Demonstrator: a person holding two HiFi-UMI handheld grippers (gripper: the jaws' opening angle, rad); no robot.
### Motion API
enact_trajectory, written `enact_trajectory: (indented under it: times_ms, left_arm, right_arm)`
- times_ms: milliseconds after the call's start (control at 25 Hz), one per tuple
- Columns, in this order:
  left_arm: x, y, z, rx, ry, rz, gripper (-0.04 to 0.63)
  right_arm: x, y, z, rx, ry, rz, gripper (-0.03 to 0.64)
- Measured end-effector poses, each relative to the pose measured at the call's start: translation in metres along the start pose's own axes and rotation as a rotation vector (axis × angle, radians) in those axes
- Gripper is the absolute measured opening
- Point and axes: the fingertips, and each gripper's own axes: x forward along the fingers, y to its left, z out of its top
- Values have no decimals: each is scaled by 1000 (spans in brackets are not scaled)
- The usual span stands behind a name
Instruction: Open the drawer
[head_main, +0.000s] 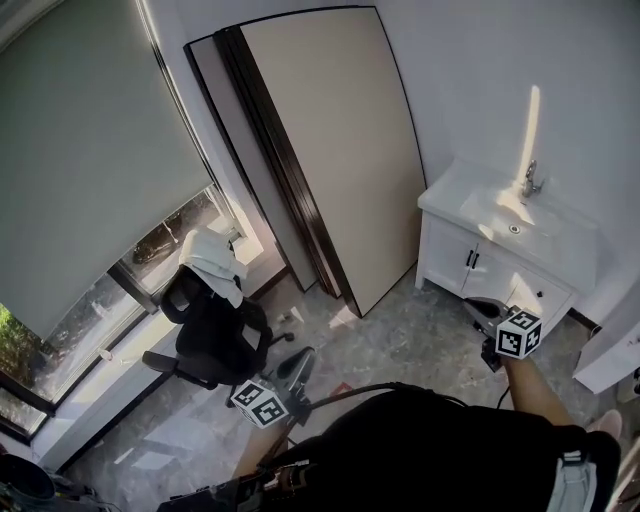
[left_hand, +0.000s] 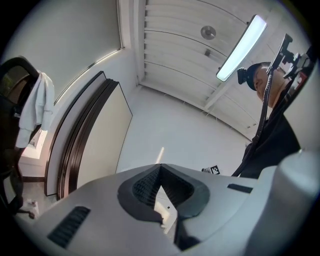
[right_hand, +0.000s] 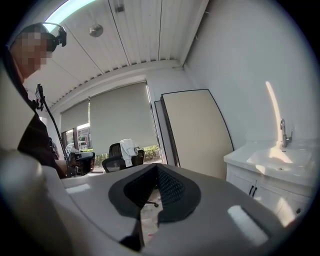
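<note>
Vanity cabinet (right_hand: 246, 181) in right gripper view

Bare marbled floor (head_main: 400, 335) gives free passage between the white sink cabinet (head_main: 455, 262) at the right wall and the black office chair (head_main: 205, 335) by the window. Tall panels (head_main: 340, 150) lean against the far wall, blocking that corner. The right gripper (head_main: 484, 312) has a clear way to the cabinet front; the chair stands near the left gripper (head_main: 297, 368).
</note>
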Motion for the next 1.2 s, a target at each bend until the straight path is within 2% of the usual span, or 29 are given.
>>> enact_trajectory:
  times_ms: [120, 360, 600, 880, 1040, 1200]
  left_arm:
    - [41, -7, -4, -4, -21, -1, 0]
    - [114, -14, -26, -12, 2, 0, 0]
    - [179, -13, -35, 0, 52, -64, 0]
    - [226, 45, -31, -31, 76, -133, 0]
    - [263, 87, -14, -54, 100, -203, 0]
    - [295, 133, 11, -31, 123, -291, 0]
  right_arm:
    - [-3, -41, 10, -4, 6, 9, 2]
    - [-17, -117, 15, 9, 9, 3, 2]
    - [-23, -170, 6, 52, 12, -33, 2]
    - [-7, -212, 5, 85, 9, -152, 2]
    - [25, -224, 24, 62, -12, -212, 2]
    - [61, -232, 47, 52, -48, -272, 2]
